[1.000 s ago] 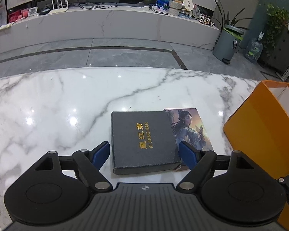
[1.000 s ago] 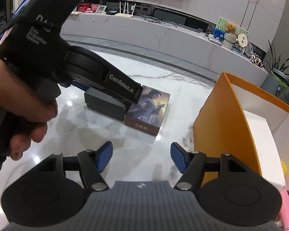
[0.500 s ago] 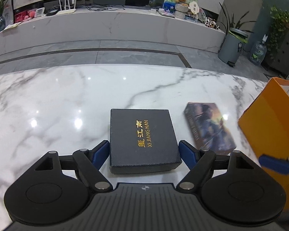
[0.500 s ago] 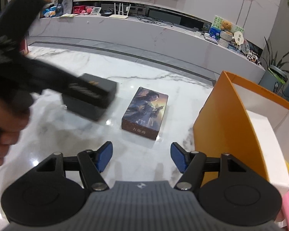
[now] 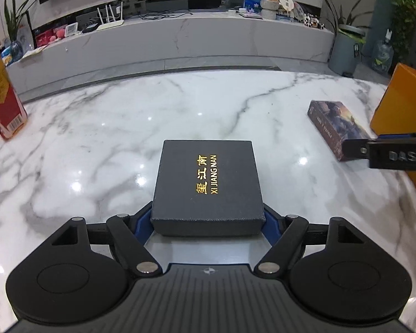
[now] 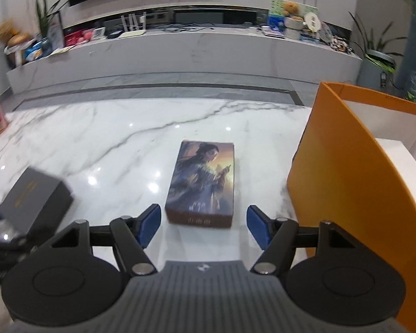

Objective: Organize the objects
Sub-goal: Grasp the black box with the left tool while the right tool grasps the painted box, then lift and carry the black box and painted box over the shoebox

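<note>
My left gripper point(image 5: 208, 222) is shut on a dark grey box with gold lettering point(image 5: 208, 186), holding it by its near end above the marble table. The same box shows at the left edge of the right wrist view point(image 6: 36, 199). My right gripper point(image 6: 202, 224) is open and empty, its fingers straddling the near end of a box with a painted figure point(image 6: 203, 183) that lies flat on the table. That box also shows at the right of the left wrist view point(image 5: 337, 127), with the right gripper's body just in front of it.
An open orange box point(image 6: 346, 183) with a white block inside stands at the right, close to my right gripper. A red and yellow carton point(image 5: 0, 102) stands at the table's far left. The marble table point(image 5: 180, 111) ends ahead; floor and a long cabinet lie beyond.
My left gripper closed on the dark grey box and carried it left, off and away from the painted box. My right gripper moved forward up to the painted box's near end.
</note>
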`<state>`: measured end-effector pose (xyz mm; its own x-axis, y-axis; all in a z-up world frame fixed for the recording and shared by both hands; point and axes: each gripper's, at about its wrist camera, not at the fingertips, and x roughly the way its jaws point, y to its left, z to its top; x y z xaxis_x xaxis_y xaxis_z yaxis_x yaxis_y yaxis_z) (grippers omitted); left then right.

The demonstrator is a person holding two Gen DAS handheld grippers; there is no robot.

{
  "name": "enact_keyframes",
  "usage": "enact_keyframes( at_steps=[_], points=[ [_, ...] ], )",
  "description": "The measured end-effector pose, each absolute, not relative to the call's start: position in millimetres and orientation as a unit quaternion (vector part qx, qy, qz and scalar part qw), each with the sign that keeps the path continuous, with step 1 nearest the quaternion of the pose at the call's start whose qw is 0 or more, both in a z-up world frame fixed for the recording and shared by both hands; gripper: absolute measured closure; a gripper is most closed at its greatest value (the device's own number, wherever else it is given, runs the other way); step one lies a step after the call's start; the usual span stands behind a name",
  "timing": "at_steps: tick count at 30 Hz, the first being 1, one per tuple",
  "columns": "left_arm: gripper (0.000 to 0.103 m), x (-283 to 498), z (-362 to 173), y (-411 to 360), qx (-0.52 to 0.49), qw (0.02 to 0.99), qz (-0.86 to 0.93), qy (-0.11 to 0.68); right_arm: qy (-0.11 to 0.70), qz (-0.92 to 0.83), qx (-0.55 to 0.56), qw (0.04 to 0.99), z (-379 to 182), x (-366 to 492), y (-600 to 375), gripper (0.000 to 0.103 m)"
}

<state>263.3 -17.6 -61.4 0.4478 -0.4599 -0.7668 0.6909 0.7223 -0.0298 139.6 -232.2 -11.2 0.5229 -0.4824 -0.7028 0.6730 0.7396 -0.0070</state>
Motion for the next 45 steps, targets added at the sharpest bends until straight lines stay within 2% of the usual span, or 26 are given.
enact_keyframes(
  at_steps=[12,16,17,19,24,45],
  points=[
    [0.009,262.2,-68.6,-23.2,0.135,0.851,-0.341,0.375,0.362,-0.360,0.136,0.849,-28.7,169.8,-248.0,0.032],
    [0.012,265.6,-68.5,-27.7,0.135,0.853,-0.335,0.376,0.359,-0.361,0.136,0.850,-29.7,173.2,-252.3,0.032],
    [0.013,265.0,-68.6,-27.9,0.138,0.854,-0.332,0.375,0.360,-0.359,0.135,0.850,-29.7,173.3,-252.8,0.032],
    [0.014,264.6,-68.7,-27.0,0.138,0.854,-0.332,0.375,0.362,-0.352,0.131,0.853,-28.9,172.9,-252.3,0.042],
    [0.014,256.7,-67.7,-19.7,0.142,0.851,-0.335,0.379,0.365,-0.341,0.125,0.857,-27.8,166.6,-245.4,0.043],
    [0.014,125.6,-63.5,36.0,0.157,0.834,-0.366,0.382,0.379,-0.287,0.118,0.872,-24.5,25.9,-112.4,0.043]
  ],
)
